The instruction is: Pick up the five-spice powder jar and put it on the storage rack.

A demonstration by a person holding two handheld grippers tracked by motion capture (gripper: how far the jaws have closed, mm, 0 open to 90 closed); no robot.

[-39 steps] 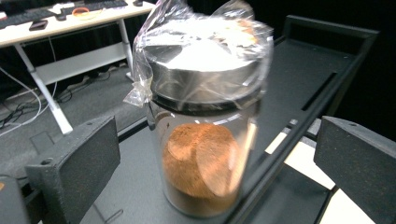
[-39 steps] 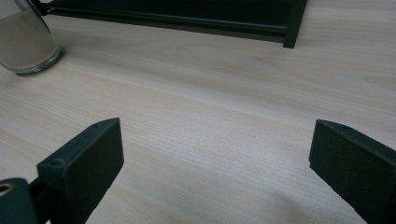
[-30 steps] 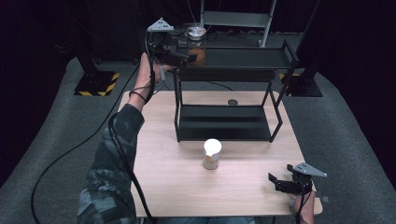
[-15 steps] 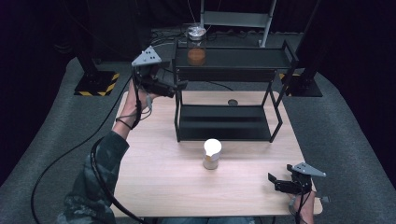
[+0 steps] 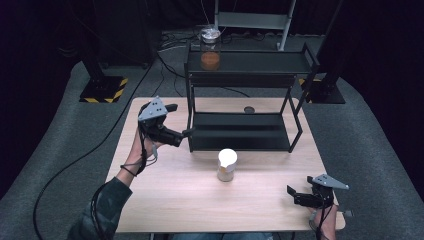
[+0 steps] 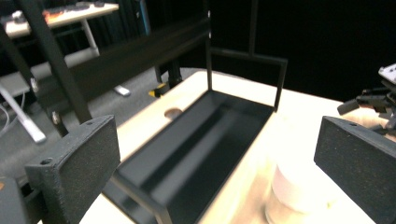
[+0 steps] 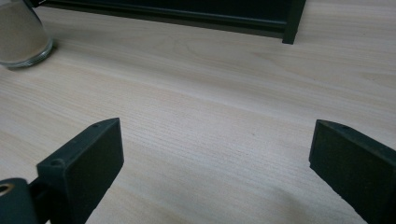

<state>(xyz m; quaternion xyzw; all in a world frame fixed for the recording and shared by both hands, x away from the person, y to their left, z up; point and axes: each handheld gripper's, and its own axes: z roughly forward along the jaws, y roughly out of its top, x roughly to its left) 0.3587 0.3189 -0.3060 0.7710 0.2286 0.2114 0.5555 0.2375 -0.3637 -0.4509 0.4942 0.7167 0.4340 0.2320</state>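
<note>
Left tongs have come down and back from the rack's top shelf since 1 second ago; they now hang low at the left end of the rack, over the table, tips near the rack's lower left post. The jar of orange-brown stuff that they had up there stays on the far-left end of the top shelf, standing upright and free of the tongs. Judgement: placing of jar 1 looks done, and the hand is swinging toward the next item.

Left tongs are wide apart and carry nothing; in the left gripper view the 2 black pads frame the lower tray and the white-lidded jar.

White-lidded jar sits mid-table, just in front of the rack, upright, untouched. It looks the likely next pick. Clear glass body with pale sandy fill, flat round white lid; the base shows in the right gripper view.

Right tongs rest at the near right corner of the table, spread wide, nothing between them.

Materials: rack is matte black metal, 2 shallow trays on thin square posts. Table is pale wood grain, smooth. Tong pads are black and grainy. Floor around is grey carpet.
</note>
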